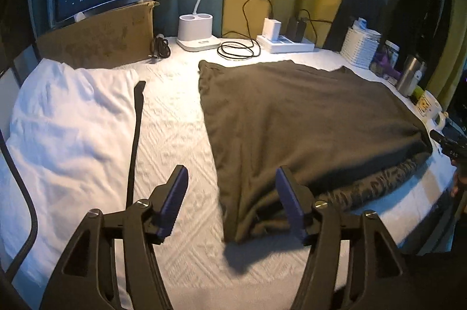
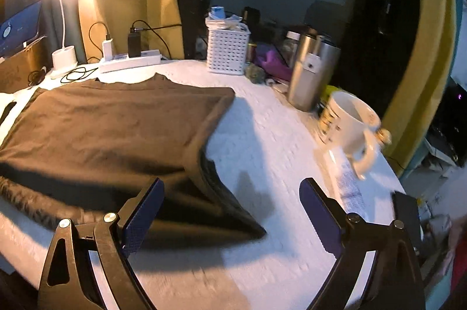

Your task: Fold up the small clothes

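Observation:
A dark olive-brown garment (image 1: pixel 306 117) lies spread on the white textured table cover, folded over itself along its near edge. It also shows in the right wrist view (image 2: pixel 111 129). My left gripper (image 1: pixel 230 187) is open and empty, hovering over the garment's near left corner. My right gripper (image 2: pixel 232 202) is open and empty, above the garment's near right corner, which juts out toward it. The right gripper's tip (image 1: pixel 449 143) shows at the far right of the left wrist view.
A white cloth (image 1: pixel 70 123) with a black strap (image 1: pixel 135 135) lies at left. At the back stand a cardboard box (image 1: pixel 96 38), lamp base (image 1: pixel 197 32) and power strip (image 1: pixel 286 43). At right stand a white basket (image 2: pixel 227 50), steel tumbler (image 2: pixel 306 70) and mug (image 2: pixel 347 123).

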{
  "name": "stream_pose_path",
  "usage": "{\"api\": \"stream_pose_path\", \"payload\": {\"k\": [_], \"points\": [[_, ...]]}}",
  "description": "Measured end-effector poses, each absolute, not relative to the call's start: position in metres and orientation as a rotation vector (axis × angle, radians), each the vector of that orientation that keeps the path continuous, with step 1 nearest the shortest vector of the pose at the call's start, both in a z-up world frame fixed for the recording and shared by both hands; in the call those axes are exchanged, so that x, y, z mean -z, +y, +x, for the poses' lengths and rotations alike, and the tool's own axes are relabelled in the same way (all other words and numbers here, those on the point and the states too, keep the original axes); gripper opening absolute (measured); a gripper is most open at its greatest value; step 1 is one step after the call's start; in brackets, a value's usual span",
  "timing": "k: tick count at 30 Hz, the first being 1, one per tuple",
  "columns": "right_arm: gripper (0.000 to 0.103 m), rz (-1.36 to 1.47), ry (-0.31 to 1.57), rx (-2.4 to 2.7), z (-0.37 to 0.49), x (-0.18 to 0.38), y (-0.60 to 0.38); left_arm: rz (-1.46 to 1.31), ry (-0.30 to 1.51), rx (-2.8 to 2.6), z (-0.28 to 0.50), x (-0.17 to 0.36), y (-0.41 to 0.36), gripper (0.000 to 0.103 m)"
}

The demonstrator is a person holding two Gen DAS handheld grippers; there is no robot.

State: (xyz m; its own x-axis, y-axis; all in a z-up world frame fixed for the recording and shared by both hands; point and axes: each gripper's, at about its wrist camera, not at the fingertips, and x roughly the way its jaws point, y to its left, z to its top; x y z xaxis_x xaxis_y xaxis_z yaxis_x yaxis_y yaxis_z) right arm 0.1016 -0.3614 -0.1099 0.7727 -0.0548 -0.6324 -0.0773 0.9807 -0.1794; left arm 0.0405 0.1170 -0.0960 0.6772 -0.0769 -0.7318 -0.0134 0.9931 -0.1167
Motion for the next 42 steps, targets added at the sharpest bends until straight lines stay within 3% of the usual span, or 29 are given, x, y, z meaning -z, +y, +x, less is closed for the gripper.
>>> {"api": "stream_pose_path", "payload": {"k": [2, 4, 8, 10, 17, 29, 32, 33, 34, 35, 36, 42], "points": [[0.080, -0.180, 0.702, -0.034, 0.113, 0.114, -0.359, -0.127, 0.823, 0.046, 0.055, 0.098, 0.117, 0.062], [0.050, -0.153, 0.744, -0.052, 0.130, 0.123, -0.359, -0.128, 0.835, 0.049, 0.072, 0.102, 0.114, 0.062], [0.028, -0.133, 0.792, -0.062, 0.147, 0.137, -0.361, -0.122, 0.867, 0.071, 0.098, 0.117, 0.104, 0.062], [0.007, -0.137, 0.801, -0.062, 0.151, 0.141, -0.362, -0.123, 0.891, 0.065, 0.109, 0.127, 0.102, 0.062], [0.006, -0.120, 0.872, 0.050, 0.173, 0.157, -0.399, -0.094, 0.966, 0.013, 0.125, 0.155, 0.105, 0.058], [0.007, -0.106, 0.849, 0.024, 0.187, 0.124, -0.409, -0.100, 0.910, 0.000, 0.155, 0.130, 0.125, 0.059], [0.014, -0.125, 0.841, 0.011, 0.207, 0.115, -0.402, -0.077, 0.908, 0.010, 0.175, 0.132, 0.124, 0.059], [0.037, -0.127, 0.838, 0.009, 0.215, 0.113, -0.400, -0.072, 0.913, 0.009, 0.180, 0.132, 0.124, 0.059], [0.082, -0.119, 0.841, 0.005, 0.223, 0.113, -0.399, -0.066, 0.914, 0.019, 0.186, 0.133, 0.122, 0.059], [0.099, -0.110, 0.848, 0.000, 0.231, 0.114, -0.398, -0.063, 0.911, 0.027, 0.190, 0.134, 0.122, 0.059], [0.103, -0.092, 0.849, -0.015, 0.240, 0.115, -0.395, -0.057, 0.911, 0.028, 0.194, 0.135, 0.121, 0.059], [0.103, -0.113, 0.857, -0.085, 0.280, 0.124, -0.376, -0.060, 0.918, -0.007, 0.219, 0.146, 0.130, 0.059]]}}
